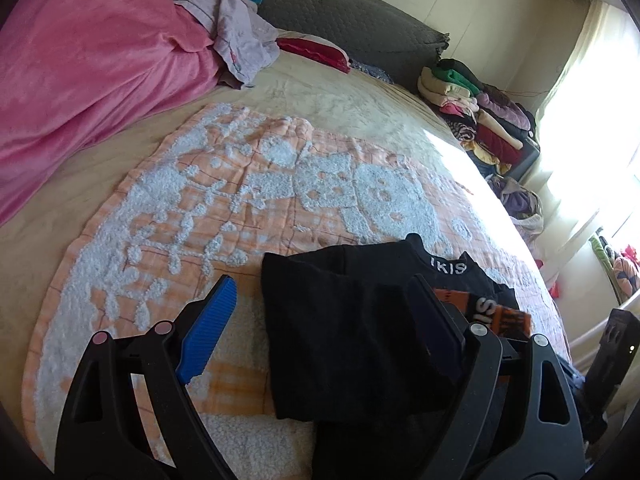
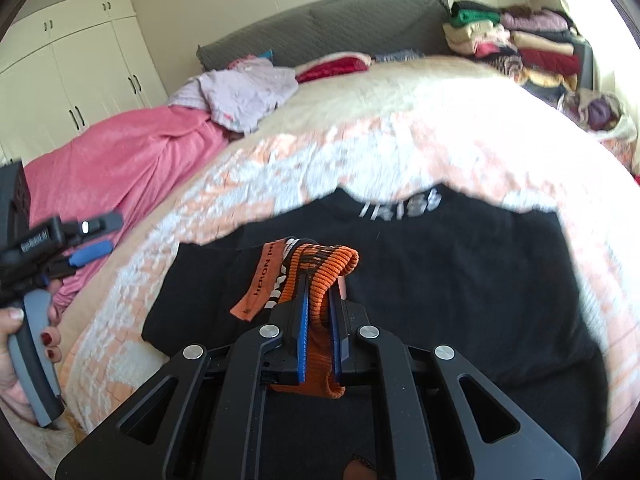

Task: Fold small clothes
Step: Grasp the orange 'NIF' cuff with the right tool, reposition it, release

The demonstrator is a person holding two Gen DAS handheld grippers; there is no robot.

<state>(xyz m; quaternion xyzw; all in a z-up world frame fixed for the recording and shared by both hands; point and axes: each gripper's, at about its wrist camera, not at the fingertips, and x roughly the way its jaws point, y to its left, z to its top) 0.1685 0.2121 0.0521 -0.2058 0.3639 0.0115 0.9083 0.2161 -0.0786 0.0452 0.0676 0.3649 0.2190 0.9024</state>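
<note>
- The black garment (image 2: 420,280) lies spread on the orange-and-white patterned blanket (image 1: 240,208), which covers the near part of the bed; white lettering shows at its neckline on the side toward the grey headboard (image 2: 320,28).
- In the left wrist view, one side of the black garment (image 1: 340,328) is already folded over itself, giving a straight edge on the side toward the pink blanket (image 1: 88,76).
- The right gripper (image 2: 320,304) hovers over the middle of the black garment, its jaws clamped tight on an orange ribbed cuff (image 2: 320,272) with black stripes; an orange label strip (image 2: 260,284) hangs beside it.
- The left gripper (image 1: 320,320) has its jaws spread wide and holds nothing: one blue finger pad (image 1: 208,328) stands over the patterned blanket just beside the garment's folded edge, the other finger over the black cloth.
- In the right wrist view, the person's left hand (image 2: 24,344), with red-painted nails, grasps the grey handle of the left gripper (image 2: 90,252) at the pink-blanket side of the black garment.
- A crumpled lilac garment (image 1: 240,36) lies on the pink blanket near the headboard.
- A pile of folded clothes (image 2: 516,44) sits beyond the far corner of the bed, beside the headboard.
</note>
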